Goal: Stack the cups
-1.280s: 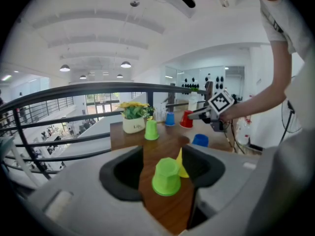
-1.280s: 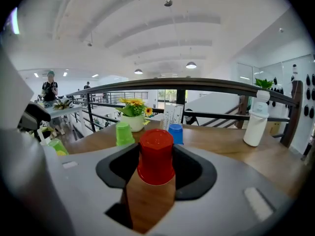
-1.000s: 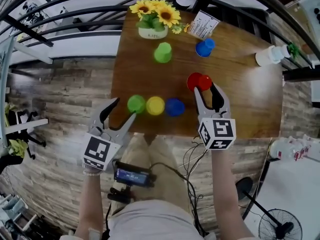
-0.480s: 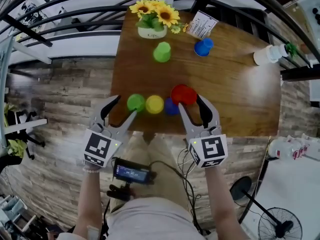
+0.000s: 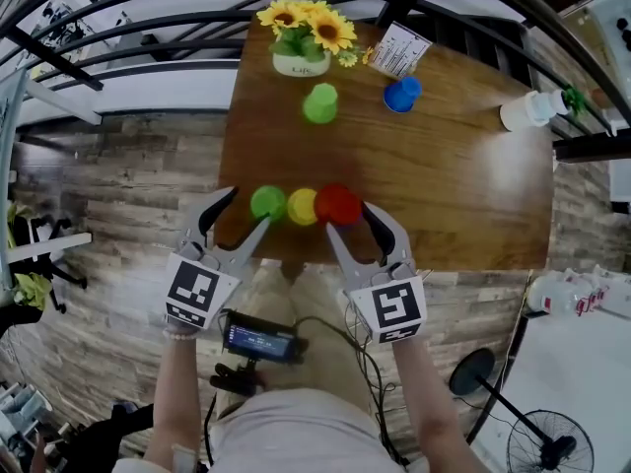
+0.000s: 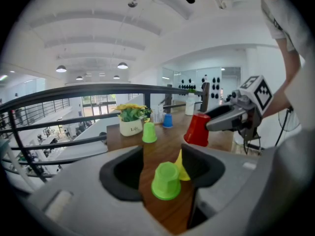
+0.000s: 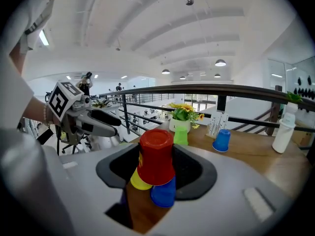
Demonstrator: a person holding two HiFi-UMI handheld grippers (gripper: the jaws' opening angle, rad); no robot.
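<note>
One red cup [image 7: 156, 154] (R gripper [image 5: 347, 217] clamped).

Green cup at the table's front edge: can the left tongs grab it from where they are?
Probably yes. The left tongs are open, and the green cup stands upside down right ahead of their gap. Only the yellow cup crowds one side.

Right gripper [image 5: 349, 222] carried red cup [image 5: 338, 205] leftward, seemingly over blue cup [image 7: 164, 192].

Your red cup [image 5: 338, 205] upside down over the blue cup [image 7: 164, 191] at the tabletop's near edge, yellow cup [image 5: 302, 206] and green cup [image 5: 267, 203] inverted alongside, far green cup [image 5: 320, 103] and far blue cup [image 5: 402, 94] by the far edge
</note>
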